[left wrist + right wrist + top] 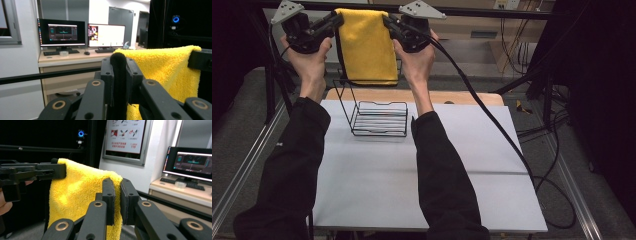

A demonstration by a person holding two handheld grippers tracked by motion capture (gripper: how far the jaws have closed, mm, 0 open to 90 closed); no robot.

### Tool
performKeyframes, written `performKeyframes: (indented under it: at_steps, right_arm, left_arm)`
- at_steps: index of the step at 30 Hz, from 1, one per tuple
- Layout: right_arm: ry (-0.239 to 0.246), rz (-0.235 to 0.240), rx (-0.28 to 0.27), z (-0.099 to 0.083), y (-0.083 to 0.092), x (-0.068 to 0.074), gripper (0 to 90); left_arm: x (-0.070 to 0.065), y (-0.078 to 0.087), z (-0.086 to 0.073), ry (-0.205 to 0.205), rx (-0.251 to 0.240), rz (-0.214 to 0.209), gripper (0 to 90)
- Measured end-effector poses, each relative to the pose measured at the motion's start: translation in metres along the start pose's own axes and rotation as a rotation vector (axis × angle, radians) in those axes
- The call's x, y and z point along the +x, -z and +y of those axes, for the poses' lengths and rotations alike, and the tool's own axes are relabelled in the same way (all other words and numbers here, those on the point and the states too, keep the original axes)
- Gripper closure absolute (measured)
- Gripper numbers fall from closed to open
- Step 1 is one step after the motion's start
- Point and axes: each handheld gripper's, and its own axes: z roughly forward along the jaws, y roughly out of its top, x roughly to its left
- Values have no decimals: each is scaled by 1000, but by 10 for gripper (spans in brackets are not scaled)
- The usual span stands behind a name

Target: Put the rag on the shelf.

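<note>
A yellow towel (367, 47) hangs stretched between my two grippers, high above the far side of the table. My left gripper (337, 21) is shut on its upper left corner and my right gripper (388, 23) on its upper right corner. Below the towel a black wire rack (379, 119) stands on the white table. In the left gripper view my left gripper (118, 62) pinches the towel (162, 67), which runs across to the other gripper (200, 60). In the right gripper view my right gripper (117, 185) clamps the towel (75, 192), with the left gripper (50, 171) at its far corner.
The white table (412, 175) has a wooden strip (462, 97) along its back edge. A black cable (492, 120) trails from the right gripper across the table's right side. A dark frame bar (492, 12) runs behind the towel. Monitors (62, 32) stand on a desk beyond.
</note>
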Motion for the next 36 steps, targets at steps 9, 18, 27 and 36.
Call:
performKeyframes:
  at_steps: [9, 18, 27, 36]
  right_arm:
    - [-1, 28, 56, -23, 9, 8, 833]
    - [10, 51, 90, -31, 16, 16, 832]
    - [37, 57, 123, -36, 17, 24, 832]
    - [44, 82, 146, -41, 26, 27, 830]
  left_arm:
    - [-3, 19, -28, -6, 32, -28, 791]
    - [-3, 32, -38, -3, 51, -37, 789]
    - [-1, 37, -49, 7, 67, -45, 787]
    - [-6, 46, -53, -28, 98, -63, 784]
